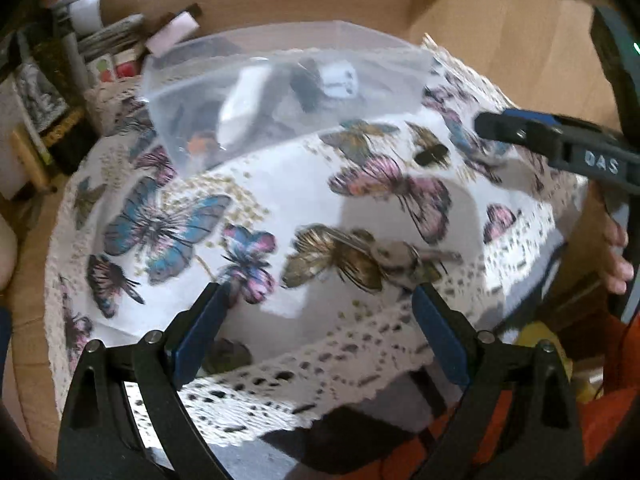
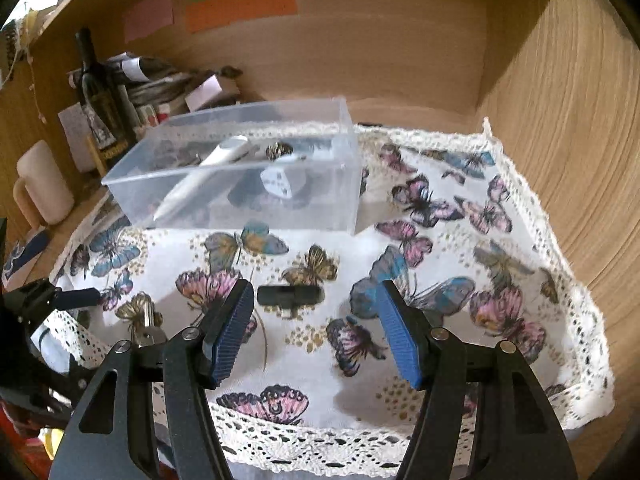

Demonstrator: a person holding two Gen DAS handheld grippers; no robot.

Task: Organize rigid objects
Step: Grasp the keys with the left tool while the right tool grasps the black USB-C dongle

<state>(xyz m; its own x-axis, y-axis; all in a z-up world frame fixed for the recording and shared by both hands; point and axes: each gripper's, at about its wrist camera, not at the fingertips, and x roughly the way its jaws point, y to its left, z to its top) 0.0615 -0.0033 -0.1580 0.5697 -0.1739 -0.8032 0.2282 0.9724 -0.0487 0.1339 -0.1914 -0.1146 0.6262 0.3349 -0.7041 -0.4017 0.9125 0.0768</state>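
Observation:
A clear plastic box [image 2: 280, 200] stands at the back of the butterfly cloth [image 2: 440, 320] and holds a white remote, a white die and dark small items; it also shows in the left wrist view [image 1: 360, 60]. A small black adapter [image 2: 289, 295] lies on the cloth just ahead of my open, empty right gripper [image 2: 316, 332]. A bunch of keys [image 1: 404, 260] lies just ahead of my open, empty left gripper [image 1: 320, 320]; the keys also show in the right wrist view [image 2: 146, 328]. The adapter [image 1: 430, 155] lies near the right gripper's finger [image 1: 520, 130].
A dark bottle [image 2: 96, 96], stacked papers and boxes [image 2: 160, 84] and a cream mug [image 2: 44, 184] stand at the back left. Wooden walls [image 2: 560, 120] close the back and right. The cloth's lace edge [image 2: 320, 448] hangs over the front.

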